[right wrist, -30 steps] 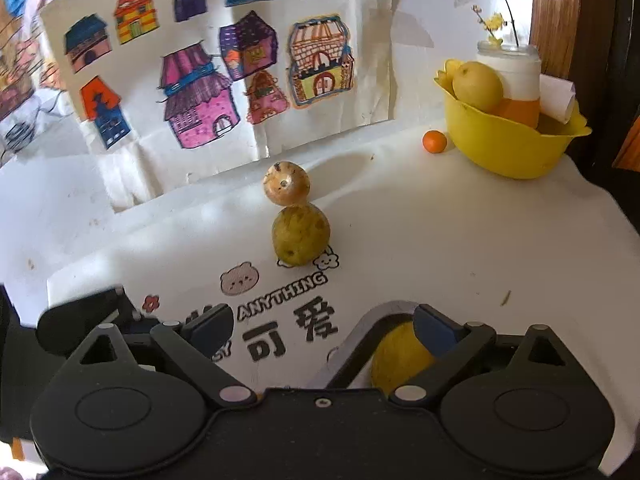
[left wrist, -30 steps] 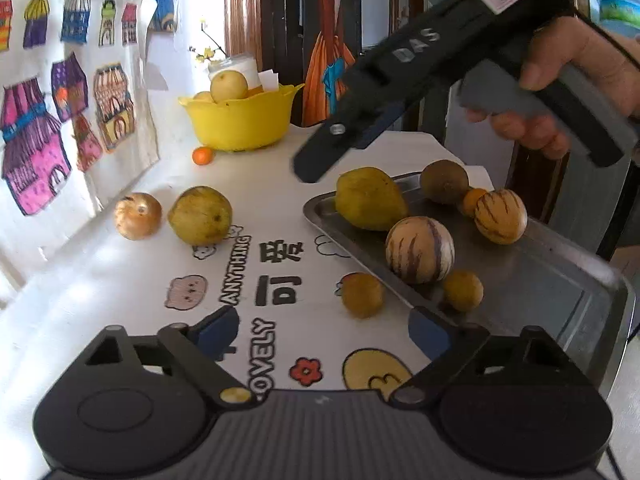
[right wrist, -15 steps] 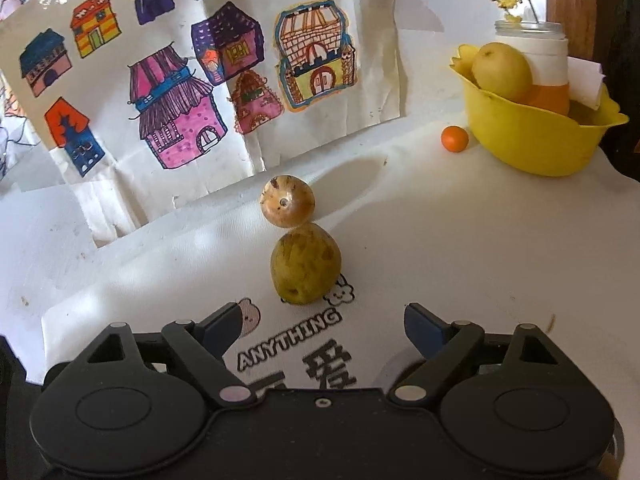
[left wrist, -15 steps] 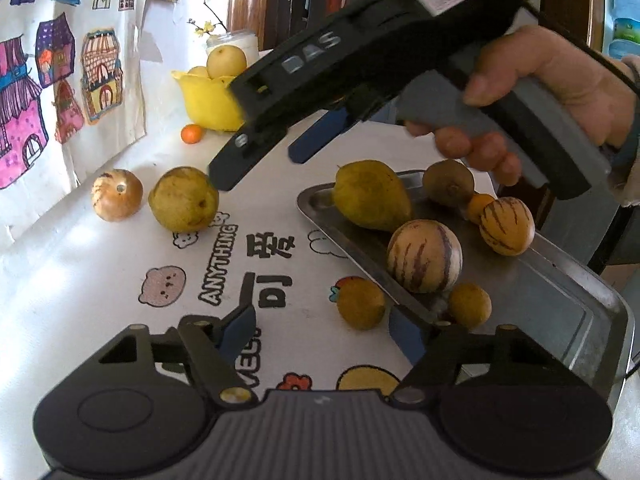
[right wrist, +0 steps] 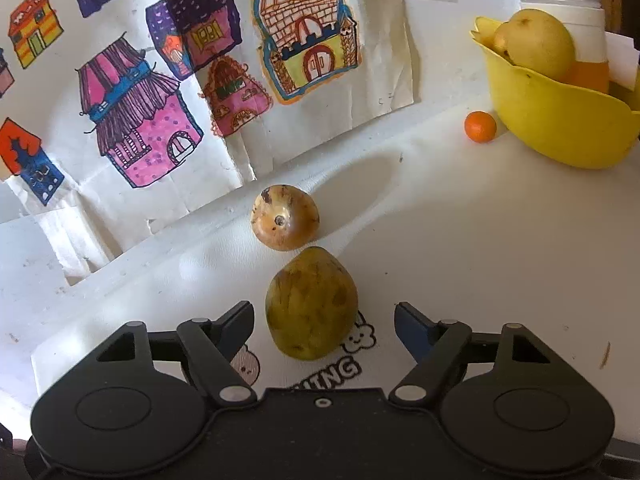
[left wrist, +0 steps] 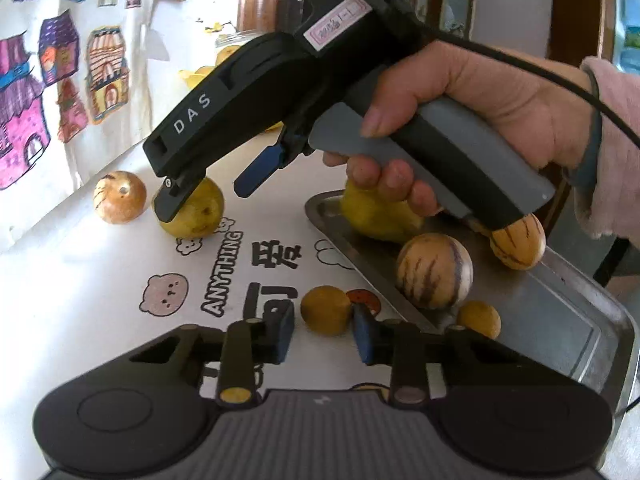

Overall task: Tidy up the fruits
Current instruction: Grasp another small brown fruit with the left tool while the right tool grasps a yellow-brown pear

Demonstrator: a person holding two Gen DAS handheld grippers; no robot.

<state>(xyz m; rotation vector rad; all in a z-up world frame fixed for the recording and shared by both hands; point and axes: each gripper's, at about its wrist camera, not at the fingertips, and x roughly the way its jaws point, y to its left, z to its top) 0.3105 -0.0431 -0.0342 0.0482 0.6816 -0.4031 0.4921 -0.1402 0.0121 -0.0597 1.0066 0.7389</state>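
Observation:
In the left wrist view my left gripper (left wrist: 323, 334) is open, its jaws narrowed on either side of a small yellow-brown fruit (left wrist: 326, 309) on the cloth, not touching it. A metal tray (left wrist: 560, 320) at right holds a striped melon (left wrist: 434, 271), another striped fruit (left wrist: 518, 240), a yellow pear (left wrist: 376, 216) and a small fruit (left wrist: 479, 319). In the right wrist view my right gripper (right wrist: 324, 326) is open around a greenish-yellow pear (right wrist: 311, 303). A brown round fruit (right wrist: 285, 217) lies just beyond it.
A yellow bowl (right wrist: 560, 128) with a pear stands at the far right, a small orange (right wrist: 480, 126) beside it. A white jar (right wrist: 568, 12) stands behind the bowl. Coloured house drawings (right wrist: 160, 80) hang on the wall behind the printed tablecloth (left wrist: 224, 276).
My right gripper moved forward from the tray to the greenish pear, which now lies between its fingers. My left gripper advanced to the small fruit and its jaws narrowed.

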